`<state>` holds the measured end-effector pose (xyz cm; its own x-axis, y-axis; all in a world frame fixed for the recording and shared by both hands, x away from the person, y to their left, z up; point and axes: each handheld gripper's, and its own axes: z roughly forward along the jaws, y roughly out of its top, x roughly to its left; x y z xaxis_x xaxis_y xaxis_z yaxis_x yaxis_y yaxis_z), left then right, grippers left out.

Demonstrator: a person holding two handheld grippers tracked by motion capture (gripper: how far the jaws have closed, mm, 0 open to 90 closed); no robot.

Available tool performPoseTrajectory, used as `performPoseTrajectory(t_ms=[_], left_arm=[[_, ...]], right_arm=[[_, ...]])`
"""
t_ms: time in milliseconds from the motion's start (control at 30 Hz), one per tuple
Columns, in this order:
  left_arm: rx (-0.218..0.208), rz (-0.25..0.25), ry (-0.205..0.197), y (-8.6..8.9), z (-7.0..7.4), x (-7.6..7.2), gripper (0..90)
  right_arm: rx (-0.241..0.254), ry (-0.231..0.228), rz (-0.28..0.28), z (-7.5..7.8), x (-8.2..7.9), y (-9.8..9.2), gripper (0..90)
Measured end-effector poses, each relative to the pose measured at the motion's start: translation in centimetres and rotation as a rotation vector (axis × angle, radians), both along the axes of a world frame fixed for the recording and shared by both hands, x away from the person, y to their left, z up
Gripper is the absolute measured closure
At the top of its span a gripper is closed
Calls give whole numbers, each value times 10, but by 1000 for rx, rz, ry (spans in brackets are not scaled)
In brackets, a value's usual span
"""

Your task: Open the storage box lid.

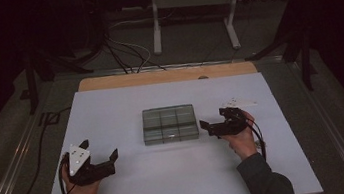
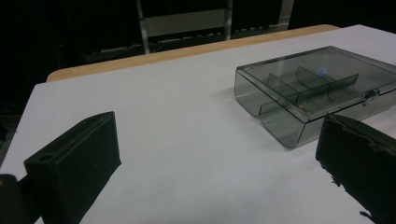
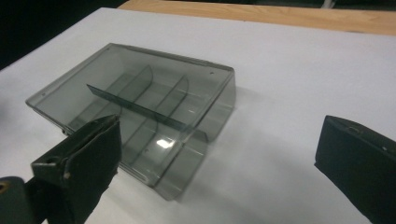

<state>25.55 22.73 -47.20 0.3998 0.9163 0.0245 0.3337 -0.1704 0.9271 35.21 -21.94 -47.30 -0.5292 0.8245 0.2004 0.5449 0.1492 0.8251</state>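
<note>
Clear box (image 1: pixel 170 124) lies closed between both grippers' open jaws, untouched.

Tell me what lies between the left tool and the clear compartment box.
Nothing: in the high view the stretch of white table sheet between the left tool and the clear compartment box is bare.

Wore dark grey long sleeves (image 1: pixel 266 180) reaching to the wrists. Carried two black grippers, left gripper (image 1: pixel 102 162) and right gripper (image 1: pixel 213 121), each with blocky matt-black jaws, worn along the edges. Bore a pale grey three-cornered plate (image 1: pixel 78 158) with small dark dots on the left one. Trailed a black cable (image 1: pixel 259 141) looping behind the right hand.
</note>
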Motion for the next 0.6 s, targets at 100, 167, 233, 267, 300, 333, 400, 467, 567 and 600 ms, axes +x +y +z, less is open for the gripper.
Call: performPoseTrajectory(t_ms=[100,167,233,267,300,333,400,467,567,600], left_arm=[[9,-11,-5,-2,7,3,13],[11,-18,-9,-4,11,5,13],[10,-25,-15,-6,16,8,13],[10,-25,-15,-6,16,8,13],[14,-29,-19,-7,20,10,13],[7,-33,-22,-7,22,11,12],[-6,-41,-25,-8,26,14,12],[-7,-53,-25,-10,28,18,13],[-3,-63,-19,-13,28,23,12],[-7,-67,-17,-15,28,26,12]], right_arm=[[18,-21,-1,1,-6,-6,6],[14,-37,-2,1,-10,-8,6],[22,-56,0,1,-15,-11,6],[22,-56,0,1,-15,-11,6],[23,-61,1,1,-16,-12,6],[27,-72,2,2,-18,-14,6],[47,-79,-5,3,-19,-16,6],[53,-92,-6,4,-22,-17,6],[59,-99,-12,4,-24,-17,6],[61,-101,-14,4,-25,-17,5]])
